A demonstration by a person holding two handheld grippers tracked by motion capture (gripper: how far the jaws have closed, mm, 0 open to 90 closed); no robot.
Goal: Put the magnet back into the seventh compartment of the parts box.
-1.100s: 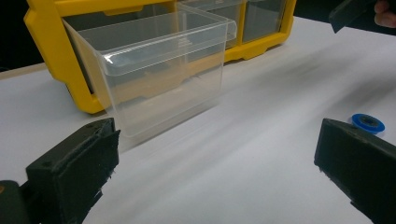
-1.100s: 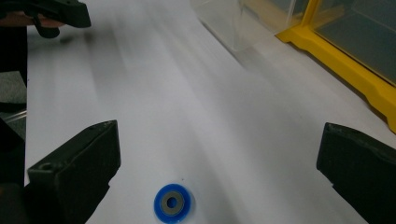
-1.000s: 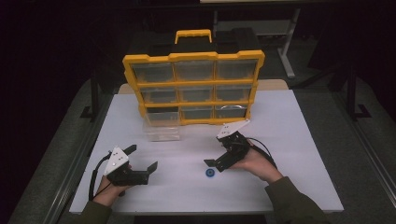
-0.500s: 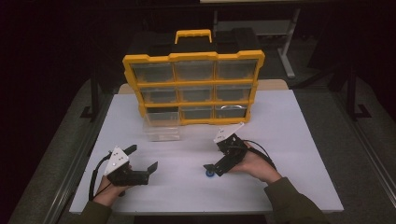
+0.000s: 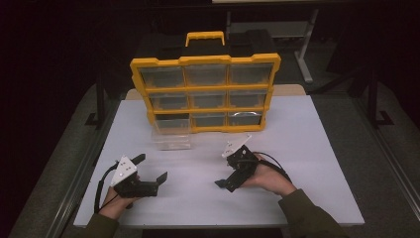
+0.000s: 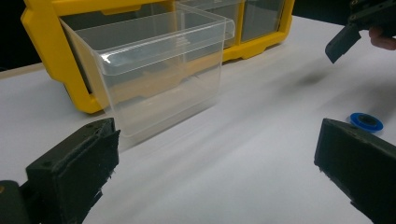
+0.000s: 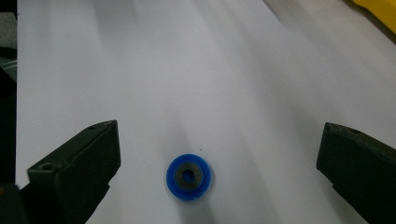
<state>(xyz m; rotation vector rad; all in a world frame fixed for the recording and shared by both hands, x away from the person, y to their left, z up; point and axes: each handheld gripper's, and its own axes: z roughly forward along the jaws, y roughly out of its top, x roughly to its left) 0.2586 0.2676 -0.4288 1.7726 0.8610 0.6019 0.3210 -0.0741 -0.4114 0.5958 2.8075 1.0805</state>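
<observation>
Blue washer (image 7: 188,176) sits flat between our spread right tongs (image 7: 210,163); we should drop straight down, then pinch its rim.

No readable text, labels, brands, numbers or signs appeared anywhere, none on the yellow organizer (image 5: 205,94), none on the clear drawer (image 6: 154,70), none on the blue ring (image 7: 188,176)

High view: I look forward and down over the whole table (image 5: 307,148) toward the yellow organizer (image 5: 205,94). Left gripper view: I sit low, near the clear drawer (image 6: 159,70), facing the organizer. Right gripper view: I face steeply down, close above the blue ring (image 7: 188,176), which the left gripper view shares.
</observation>
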